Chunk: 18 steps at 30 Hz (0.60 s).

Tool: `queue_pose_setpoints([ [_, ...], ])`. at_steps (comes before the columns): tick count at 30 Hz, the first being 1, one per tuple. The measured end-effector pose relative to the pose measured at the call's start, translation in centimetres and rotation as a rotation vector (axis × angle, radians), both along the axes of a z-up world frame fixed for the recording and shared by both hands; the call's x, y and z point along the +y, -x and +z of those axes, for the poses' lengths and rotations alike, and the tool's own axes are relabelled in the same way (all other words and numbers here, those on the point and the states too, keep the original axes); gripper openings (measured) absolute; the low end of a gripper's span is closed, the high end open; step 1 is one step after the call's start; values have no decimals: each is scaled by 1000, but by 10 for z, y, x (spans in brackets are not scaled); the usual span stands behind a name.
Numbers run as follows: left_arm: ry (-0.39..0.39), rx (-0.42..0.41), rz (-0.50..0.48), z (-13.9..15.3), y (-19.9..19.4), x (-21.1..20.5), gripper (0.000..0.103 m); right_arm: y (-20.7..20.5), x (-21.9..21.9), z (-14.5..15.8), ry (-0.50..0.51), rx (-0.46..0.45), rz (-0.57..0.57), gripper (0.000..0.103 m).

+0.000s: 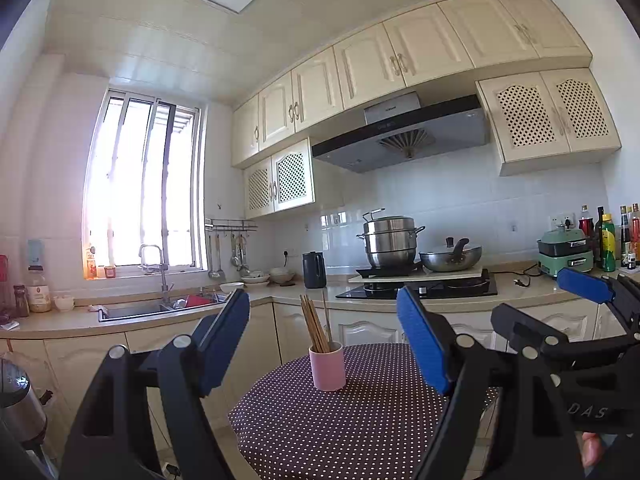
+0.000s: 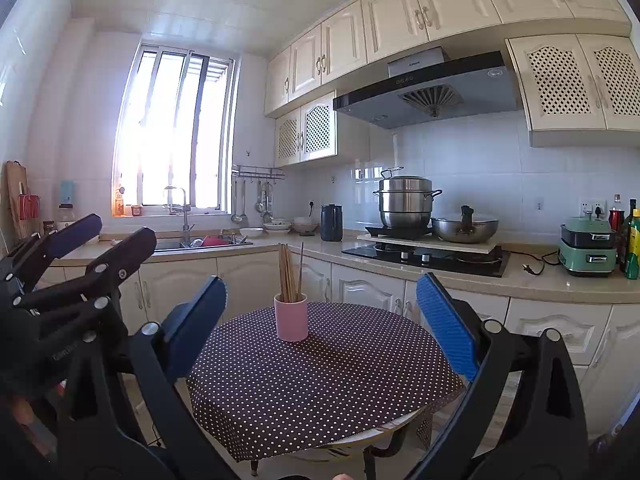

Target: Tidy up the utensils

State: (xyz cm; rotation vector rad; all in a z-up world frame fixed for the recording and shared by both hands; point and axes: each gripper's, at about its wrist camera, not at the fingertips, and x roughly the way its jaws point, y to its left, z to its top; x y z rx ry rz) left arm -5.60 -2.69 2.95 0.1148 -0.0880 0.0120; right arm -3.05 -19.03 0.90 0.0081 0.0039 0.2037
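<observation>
Both grippers, left (image 1: 324, 344) and right (image 2: 322, 320), hang back, jaws wide, empty. Pink cylindrical cup (image 2: 291, 317) of wooden chopsticks (image 2: 289, 273) stands mid-tabletop (image 2: 320, 380) — tall, narrow, risks tipping if nudged.

Steel steamer pot (image 2: 406, 204) on stove, lidded wok (image 2: 464, 229), black kettle (image 2: 331, 223), green cooker (image 2: 587, 245)

Chopsticks (image 2: 289, 272) — lower ends hidden inside the pink cup (image 2: 291, 322); table (image 1: 360, 432) cut off below.
</observation>
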Motion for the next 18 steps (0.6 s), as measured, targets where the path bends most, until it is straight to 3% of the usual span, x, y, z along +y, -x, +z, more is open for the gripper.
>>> queue_pose_setpoints([
  [18,-1,-2,4,0,1,0,75,0,-1,1,-1,4,-1,94],
])
